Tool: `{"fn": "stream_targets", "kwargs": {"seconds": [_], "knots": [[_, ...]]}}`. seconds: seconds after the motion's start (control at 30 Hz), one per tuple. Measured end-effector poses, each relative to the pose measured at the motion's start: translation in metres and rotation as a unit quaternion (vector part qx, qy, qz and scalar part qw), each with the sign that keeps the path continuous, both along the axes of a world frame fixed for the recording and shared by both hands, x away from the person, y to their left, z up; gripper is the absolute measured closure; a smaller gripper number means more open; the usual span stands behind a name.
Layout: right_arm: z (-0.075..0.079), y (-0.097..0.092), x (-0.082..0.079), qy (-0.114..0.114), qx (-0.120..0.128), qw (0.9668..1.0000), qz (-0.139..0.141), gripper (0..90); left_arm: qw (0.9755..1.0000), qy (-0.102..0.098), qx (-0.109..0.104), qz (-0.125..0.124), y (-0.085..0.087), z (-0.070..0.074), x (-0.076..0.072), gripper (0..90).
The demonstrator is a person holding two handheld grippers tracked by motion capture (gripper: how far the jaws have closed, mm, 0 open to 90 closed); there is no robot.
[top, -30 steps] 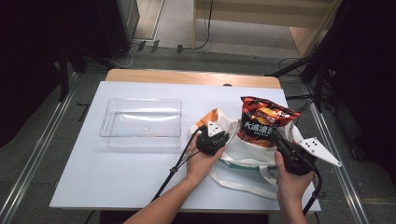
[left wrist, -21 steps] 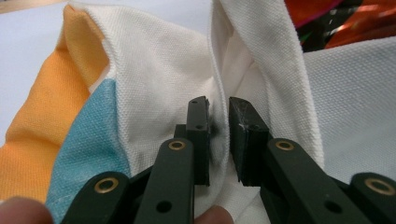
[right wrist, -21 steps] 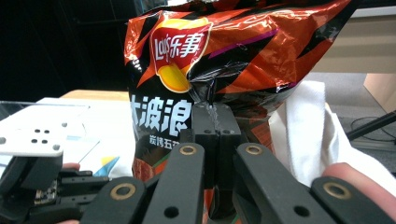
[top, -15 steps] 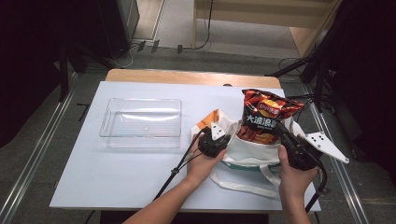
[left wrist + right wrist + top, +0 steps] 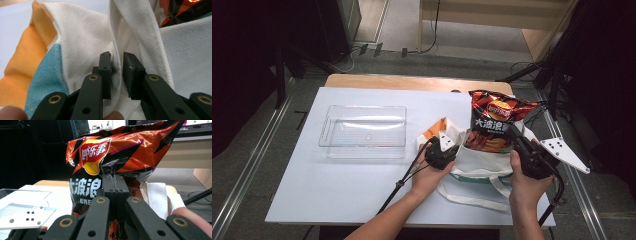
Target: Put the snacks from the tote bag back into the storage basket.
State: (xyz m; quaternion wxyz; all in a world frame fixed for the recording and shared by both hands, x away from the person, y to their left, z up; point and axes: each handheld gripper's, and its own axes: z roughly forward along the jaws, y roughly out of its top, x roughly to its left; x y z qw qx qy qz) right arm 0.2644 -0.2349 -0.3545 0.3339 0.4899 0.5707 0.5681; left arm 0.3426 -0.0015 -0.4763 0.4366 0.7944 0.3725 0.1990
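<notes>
My right gripper [image 5: 513, 136] has its jaws pressed fully together on the edge of the orange-and-black chip bag [image 5: 493, 120], which stands upright with its lower part inside the white tote bag [image 5: 484, 162] near the table's right front edge. My right hand [image 5: 524, 182] comes in from below, wrapped round the gripper's body, with the jaws pointing forward and slightly inward toward the chip bag. My left gripper [image 5: 448, 150] sits just left of the tote's mouth; its jaws stand a narrow gap apart with a fold of the tote's white cloth between them, and I cannot tell whether the pads truly pinch it. My left hand [image 5: 428, 176] reaches in diagonally, jaws aimed right and away. The clear plastic tray [image 5: 363, 131] lies well apart on the white table [image 5: 337, 185], to the left.
</notes>
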Motion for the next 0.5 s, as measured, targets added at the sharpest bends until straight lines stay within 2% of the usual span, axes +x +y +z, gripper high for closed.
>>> {"fn": "stream_targets", "kwargs": {"seconds": [0.1, 0.23, 0.3, 0.33, 0.4, 0.43, 0.5], "knots": [[0.0014, 0.0015, 0.0000, -0.001, 0.001, 1.0000, 0.001, 90.0, 1.0000, -0.004, 0.007, 0.000, -0.0014, 0.0001, -0.0013, 77.4], [0.0052, 0.0069, -0.0005, -0.014, -0.006, 0.9997, 0.018, 90.0, 0.9999, -0.009, 0.013, -0.005, -0.0030, -0.0002, -0.0023, 77.0], [0.0085, 0.0099, 0.0023, -0.003, -0.013, 0.9998, 0.016, 90.0, 0.9999, -0.007, 0.011, -0.004, -0.0024, 0.0000, -0.0023, 76.5], [0.0084, 0.0097, 0.0040, 0.003, -0.011, 0.9998, 0.017, 90.0, 1.0000, -0.002, 0.002, -0.006, -0.0009, 0.0001, -0.0011, 76.1], [0.0062, 0.0078, 0.0034, -0.002, 0.007, 0.9998, 0.016, 90.0, 0.9994, 0.019, -0.026, -0.011, 0.0046, 0.0003, 0.0024, 74.4], [0.0060, 0.0064, 0.0022, -0.010, 0.009, 0.9997, 0.019, 90.0, 0.9991, 0.024, -0.033, -0.012, 0.0059, 0.0003, 0.0034, 74.0], [0.0099, 0.0059, -0.0023, -0.017, 0.003, 0.9998, 0.013, 90.0, 0.9993, 0.021, -0.029, -0.011, 0.0051, 0.0001, 0.0029, 73.8]]}}
